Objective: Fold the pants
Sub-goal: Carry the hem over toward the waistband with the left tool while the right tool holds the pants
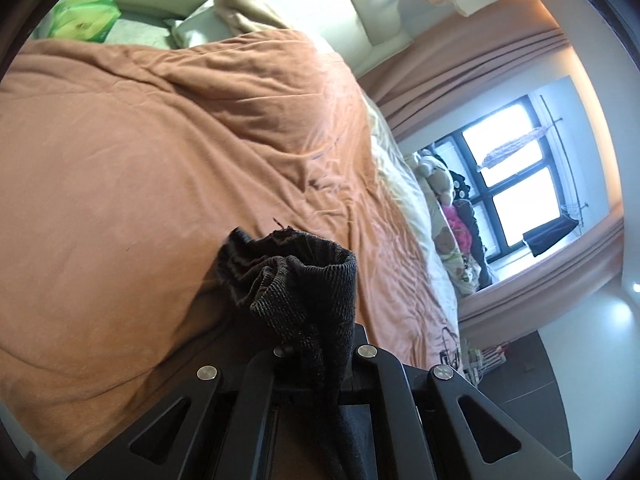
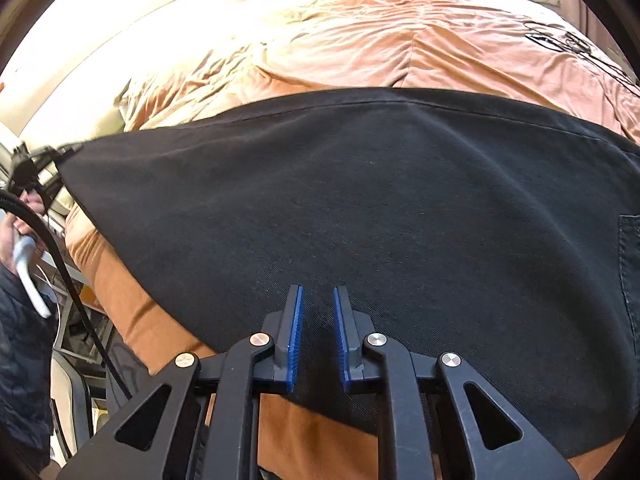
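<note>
Evidently soft and limp, the black pants (image 2: 360, 200) lie spread across the orange duvet (image 2: 440, 52) of the bed, one corner drawn up and away at the far left of the right wrist view. The cloth is a matte twill with a stitched seam along its far edge and a patch pocket (image 2: 630, 280) at the right — light in judged weight, not slippery, not fragile, and sure to sag wherever it is unsupported.

Left gripper (image 1: 316, 344): its jaws are closed on a bunched end of the pants (image 1: 296, 280), a ribbed hem or band gathered into thick folds; this doubled edge looks like the firmest place to hold. The same gripper (image 2: 36, 164) shows small at the left of the right wrist view, pulling the corner taut.

Right gripper (image 2: 319, 340): jaws narrowly parted with nothing between the blue pads (image 2: 295, 336), poised over the near part of the cloth; contact cannot be told.

A good second hold would be a matching edge or seam — pinching mid-panel would likely lift one layer only.

Beyond the bed: pillows (image 1: 208, 20), curtains (image 1: 460, 52), a window (image 1: 516, 172).
</note>
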{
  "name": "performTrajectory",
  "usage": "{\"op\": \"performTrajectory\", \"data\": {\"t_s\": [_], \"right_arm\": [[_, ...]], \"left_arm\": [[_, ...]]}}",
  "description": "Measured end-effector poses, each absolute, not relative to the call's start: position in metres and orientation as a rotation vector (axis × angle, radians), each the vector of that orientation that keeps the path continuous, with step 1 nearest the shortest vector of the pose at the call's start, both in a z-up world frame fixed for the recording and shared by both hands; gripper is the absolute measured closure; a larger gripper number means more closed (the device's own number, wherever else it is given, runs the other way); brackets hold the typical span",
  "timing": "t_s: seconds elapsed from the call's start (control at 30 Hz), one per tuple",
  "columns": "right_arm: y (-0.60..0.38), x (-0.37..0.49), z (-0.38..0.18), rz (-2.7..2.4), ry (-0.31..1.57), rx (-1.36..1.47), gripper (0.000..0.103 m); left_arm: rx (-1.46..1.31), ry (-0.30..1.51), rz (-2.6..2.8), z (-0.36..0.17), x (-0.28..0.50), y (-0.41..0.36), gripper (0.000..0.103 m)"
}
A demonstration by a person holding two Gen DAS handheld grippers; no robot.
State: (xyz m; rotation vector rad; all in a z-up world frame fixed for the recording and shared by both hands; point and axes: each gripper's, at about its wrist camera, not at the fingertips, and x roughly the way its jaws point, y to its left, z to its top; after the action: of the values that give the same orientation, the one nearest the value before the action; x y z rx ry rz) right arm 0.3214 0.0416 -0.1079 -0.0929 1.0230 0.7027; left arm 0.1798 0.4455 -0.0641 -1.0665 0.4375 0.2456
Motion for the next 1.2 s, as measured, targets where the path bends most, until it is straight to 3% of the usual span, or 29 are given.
{"op": "performTrajectory", "data": {"t_s": [0.47,1.2], "right_arm": [[0.055,0.342,-0.117,0.698,1.090,-0.097,0.091],[0.111,0.460,-0.118,0.598,1.097,-0.032,0.091]], "left_arm": [[-1.002,0.412,0.183,-0.017,0.205,0.430,0.100],[-1.107,0.329,0.319,-0.033,0.176,0.466,0.100]]}}
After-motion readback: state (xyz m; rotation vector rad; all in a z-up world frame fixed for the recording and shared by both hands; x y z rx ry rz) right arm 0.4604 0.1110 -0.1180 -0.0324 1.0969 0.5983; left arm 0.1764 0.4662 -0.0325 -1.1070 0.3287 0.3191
